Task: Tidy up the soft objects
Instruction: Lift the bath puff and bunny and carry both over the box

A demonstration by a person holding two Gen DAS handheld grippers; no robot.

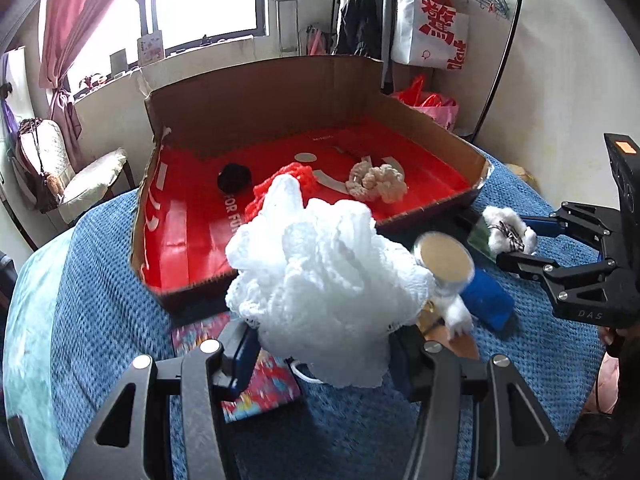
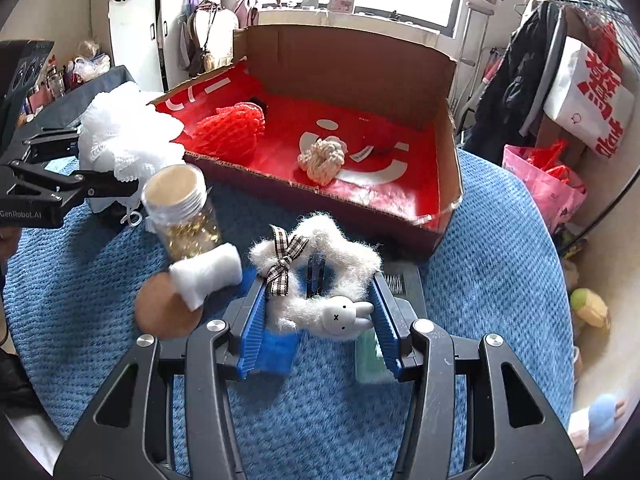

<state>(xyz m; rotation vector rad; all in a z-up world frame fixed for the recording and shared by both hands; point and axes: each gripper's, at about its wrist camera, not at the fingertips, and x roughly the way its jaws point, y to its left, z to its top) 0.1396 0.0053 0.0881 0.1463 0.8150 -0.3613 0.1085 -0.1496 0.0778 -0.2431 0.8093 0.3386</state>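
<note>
My left gripper (image 1: 324, 344) is shut on a white mesh bath pouf (image 1: 320, 272) and holds it above the blue blanket, near the front edge of the red-lined cardboard box (image 1: 188, 248). The pouf also shows in the right wrist view (image 2: 124, 136). Inside the box lie a red mesh pouf (image 2: 232, 130), a beige rope knot (image 2: 322, 158) and a black soft item (image 1: 234, 178). My right gripper (image 2: 318, 312) has its jaws around a fuzzy white star with a checked bow and bunny head (image 2: 316, 276), lying on the blanket.
A glass jar of gold bits (image 2: 182, 208), a white cotton piece (image 2: 208, 276) and a cork lid (image 2: 166, 314) lie left of the star. A colourful book (image 1: 260, 384) lies under the left gripper. A clothes rack (image 1: 400, 20) stands behind the box.
</note>
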